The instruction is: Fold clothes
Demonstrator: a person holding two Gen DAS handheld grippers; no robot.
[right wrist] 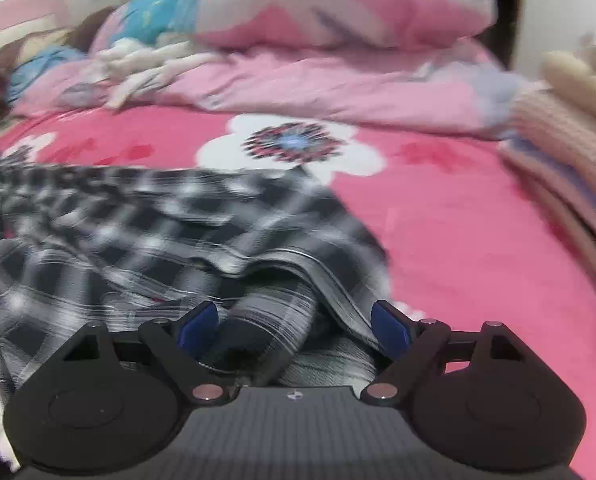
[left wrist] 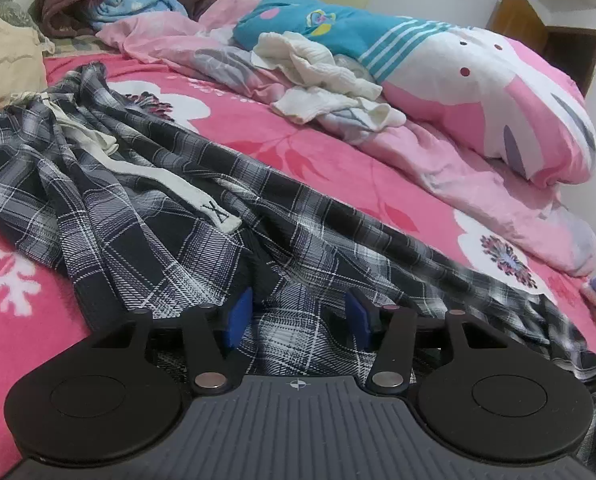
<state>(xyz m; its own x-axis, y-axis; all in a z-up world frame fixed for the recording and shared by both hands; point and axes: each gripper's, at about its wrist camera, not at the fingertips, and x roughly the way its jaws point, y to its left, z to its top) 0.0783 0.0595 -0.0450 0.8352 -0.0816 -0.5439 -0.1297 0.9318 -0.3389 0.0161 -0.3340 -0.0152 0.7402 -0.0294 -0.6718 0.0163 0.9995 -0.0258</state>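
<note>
A black-and-white plaid garment [left wrist: 138,200] with a white drawstring [left wrist: 158,176] lies rumpled across the pink flowered bedspread [left wrist: 338,168]. In the left wrist view, my left gripper [left wrist: 300,318] rests low on its near end, half open, with plaid cloth lying between the blue pads [left wrist: 240,316]. In the blurred right wrist view, the garment's other end [right wrist: 138,232] is bunched in front of my right gripper [right wrist: 294,326]. This gripper stands wide open, and a raised fold of cloth sits between its pads [right wrist: 390,330] without being pinched.
A pink quilt [left wrist: 458,160] and a pink, white and teal pillow [left wrist: 478,80] fill the far side, with a crumpled white garment [left wrist: 322,76] on them. Brown and blue clothes [left wrist: 70,0] are heaped at the back left. A folded stack [right wrist: 570,184] sits at the right.
</note>
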